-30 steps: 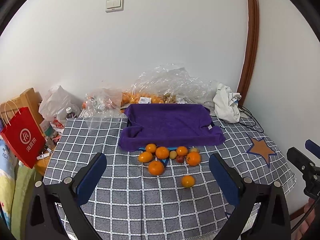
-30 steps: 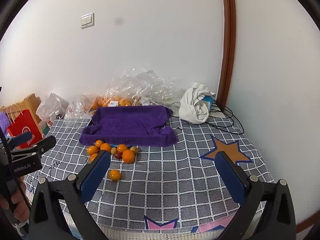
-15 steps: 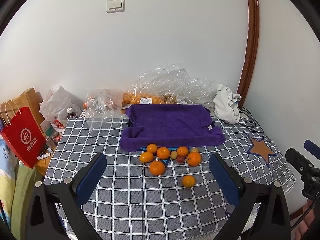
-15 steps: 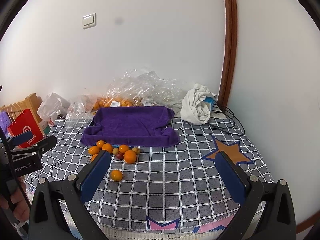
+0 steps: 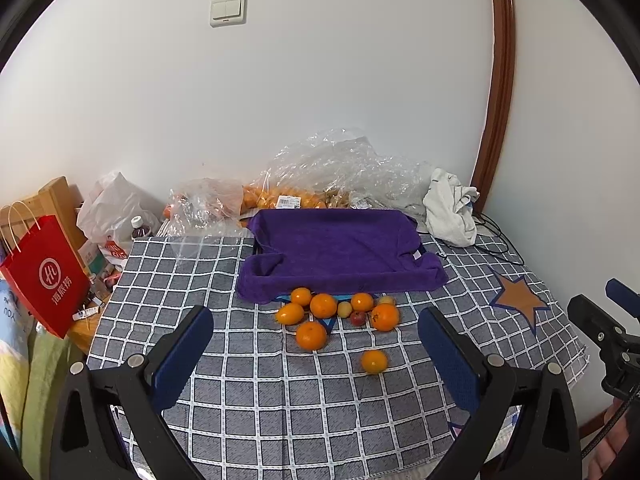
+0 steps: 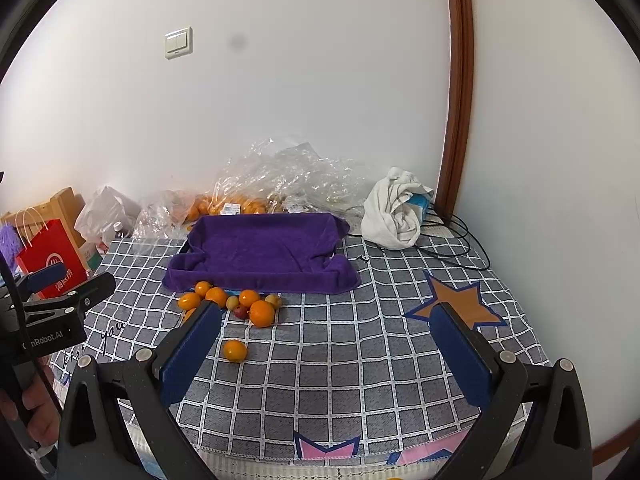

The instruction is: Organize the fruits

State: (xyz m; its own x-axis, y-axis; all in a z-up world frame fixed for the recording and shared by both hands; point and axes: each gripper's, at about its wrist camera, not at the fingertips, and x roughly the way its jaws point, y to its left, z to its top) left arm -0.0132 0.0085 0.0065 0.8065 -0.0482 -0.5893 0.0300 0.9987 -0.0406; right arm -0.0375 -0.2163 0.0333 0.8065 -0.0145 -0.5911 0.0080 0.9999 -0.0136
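White walls are surrounding a table (image 5: 256, 408) that is wearing a grey checked cloth with star patches. Nearest to the cameras, the left gripper (image 5: 316, 340) and the right gripper (image 6: 326, 334) are both hovering above the front of the table, each with its fingers standing wide apart and holding nothing. Just beyond them, a single orange (image 5: 374, 361) is lying alone on the cloth. A little farther, a group of oranges (image 5: 311, 335) and some smaller red and yellow fruits (image 5: 358, 317) is lying close together, just in front of a purple towel (image 5: 336, 248). The towel is covering something like a tray. Behind it, clear plastic bags (image 5: 340, 168) with more oranges inside are resting against the wall, and a white rag (image 5: 450, 208) is sitting to the right. At the far left, a red paper bag (image 5: 44, 276) is standing beside the table.
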